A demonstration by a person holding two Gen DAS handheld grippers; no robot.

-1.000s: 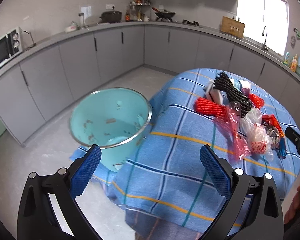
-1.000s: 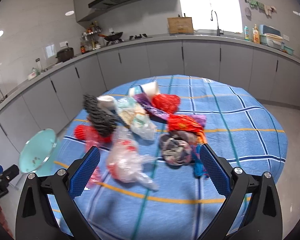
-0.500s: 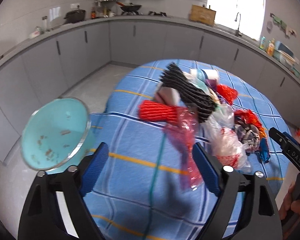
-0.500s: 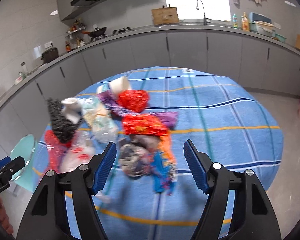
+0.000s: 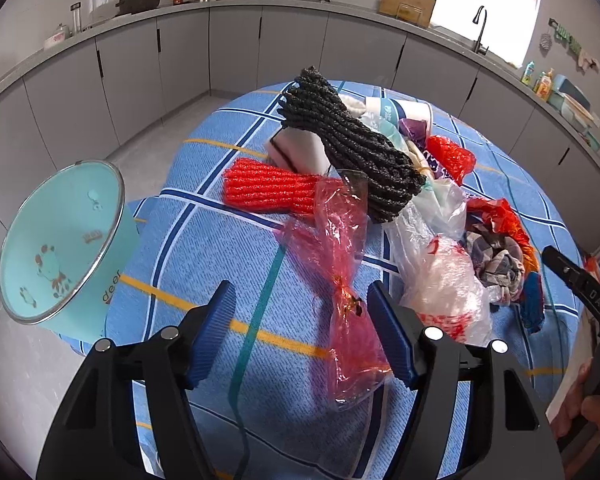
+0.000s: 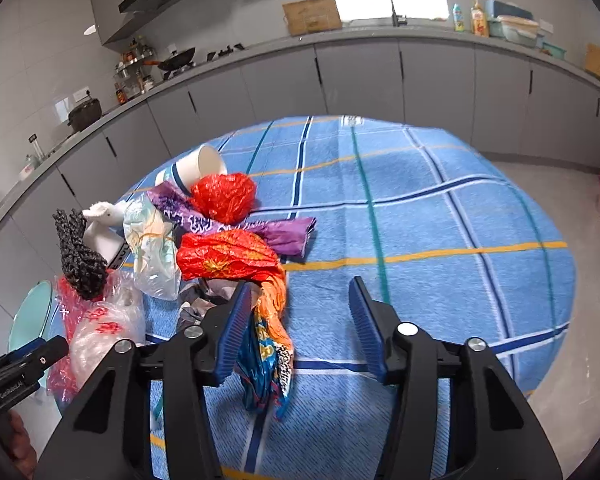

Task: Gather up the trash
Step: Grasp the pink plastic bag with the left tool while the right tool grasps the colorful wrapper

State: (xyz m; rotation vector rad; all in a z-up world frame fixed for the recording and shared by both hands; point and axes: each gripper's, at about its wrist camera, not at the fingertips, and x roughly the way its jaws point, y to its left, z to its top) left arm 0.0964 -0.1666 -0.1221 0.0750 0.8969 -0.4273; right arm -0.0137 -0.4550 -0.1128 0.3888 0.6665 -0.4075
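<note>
Nearer now: "deer" bin (image 5: 66, 240)

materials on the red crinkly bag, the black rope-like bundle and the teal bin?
Red bag: thin translucent plastic film, glossy; the cloth shows through and creases glint.
Black bundle: looks like twisted foam netting or soft cord, matte, speckled; can't tell which.
Teal bin: probably plastic, smooth satin finish with printed cartoon; its rim looks like a shiny metal band.

surface: blue plaid tablecloth (image 6: 420, 216) | on it: trash pile (image 5: 380, 184) – wrappers, bags, black netting, paper cup
</note>
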